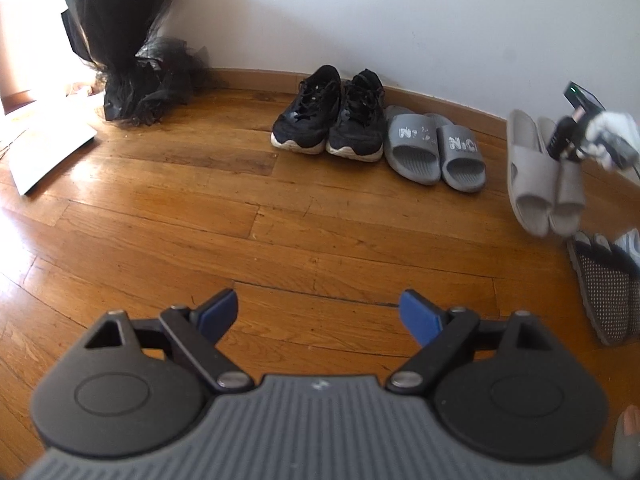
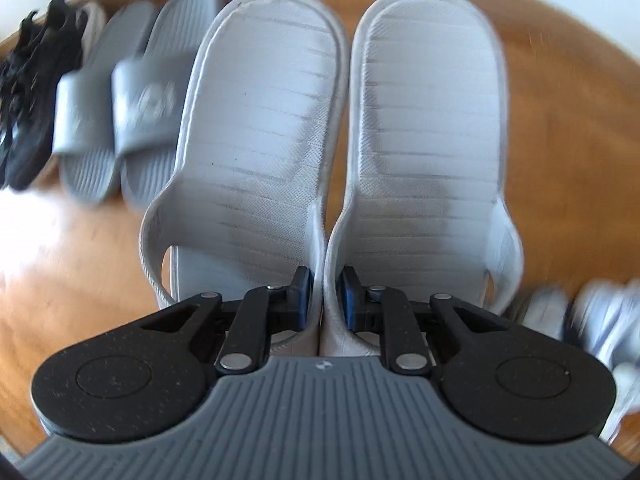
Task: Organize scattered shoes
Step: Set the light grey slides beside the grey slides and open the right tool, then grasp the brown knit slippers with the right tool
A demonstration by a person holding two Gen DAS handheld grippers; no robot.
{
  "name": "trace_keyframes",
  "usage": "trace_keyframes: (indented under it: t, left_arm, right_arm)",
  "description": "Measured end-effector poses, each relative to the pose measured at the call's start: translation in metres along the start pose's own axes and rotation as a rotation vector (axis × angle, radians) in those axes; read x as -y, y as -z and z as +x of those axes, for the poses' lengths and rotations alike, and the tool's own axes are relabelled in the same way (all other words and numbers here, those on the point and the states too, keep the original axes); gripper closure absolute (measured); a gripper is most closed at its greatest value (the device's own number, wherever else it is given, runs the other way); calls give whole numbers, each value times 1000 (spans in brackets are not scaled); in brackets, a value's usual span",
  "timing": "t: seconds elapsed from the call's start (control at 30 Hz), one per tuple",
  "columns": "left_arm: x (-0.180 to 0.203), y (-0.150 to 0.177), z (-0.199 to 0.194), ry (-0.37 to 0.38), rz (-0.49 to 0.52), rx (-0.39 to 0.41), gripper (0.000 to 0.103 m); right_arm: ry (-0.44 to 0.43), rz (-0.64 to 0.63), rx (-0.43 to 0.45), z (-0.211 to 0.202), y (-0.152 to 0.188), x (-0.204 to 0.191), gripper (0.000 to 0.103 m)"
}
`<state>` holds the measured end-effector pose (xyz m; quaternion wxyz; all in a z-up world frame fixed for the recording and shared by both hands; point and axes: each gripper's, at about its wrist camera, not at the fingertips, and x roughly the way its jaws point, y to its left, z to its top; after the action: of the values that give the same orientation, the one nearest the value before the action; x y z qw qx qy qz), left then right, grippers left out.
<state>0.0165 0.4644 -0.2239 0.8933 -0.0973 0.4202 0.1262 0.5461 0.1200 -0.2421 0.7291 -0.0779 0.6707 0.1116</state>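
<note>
My right gripper is shut on the inner straps of a pair of light grey slippers, held together above the floor; the pair also shows in the left wrist view, hanging toes down at the right. My left gripper is open and empty over bare floor. A pair of black sneakers and a pair of grey slides stand side by side against the wall; both show blurred in the right wrist view, the slides left of the held pair, the sneakers at the far left.
Dark dotted slippers and a white shoe lie at the right edge; white shoes show blurred in the right wrist view. A black wrapped bouquet stands in the left corner. A white sheet lies on the wooden floor.
</note>
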Motion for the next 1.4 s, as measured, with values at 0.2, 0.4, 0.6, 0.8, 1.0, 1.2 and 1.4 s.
trace_keyframes:
  t: [0.2,0.4,0.6,0.8,1.0,1.2,1.4]
  left_arm:
    - [10,-1,11,3,10,-40,15]
    - [14,-1,17,-1,16,-74,15]
    - [14,-3,23,-11,14,-98,15]
    - [20,-3,27,-2,31,-107,15]
    - [28,-17,28,-25,75,-72,15]
    - [54,-78,32,-33,135,-29,15]
    - [112,-143,47,-67,222,17,13]
  right_arm:
    - [61,-23,-17,52,-90,-20,87]
    - [87,-53,-69,94,-148,-35,86]
    - [58,11,-50,111,-200,-26,87]
    - [52,39,22,116,-215,-15,86]
    - [-122,21,132,26,-98,46,28]
    - [-103,-47,93,-48,75,105,16]
    - [-140,119,-37,10,196,169,16]
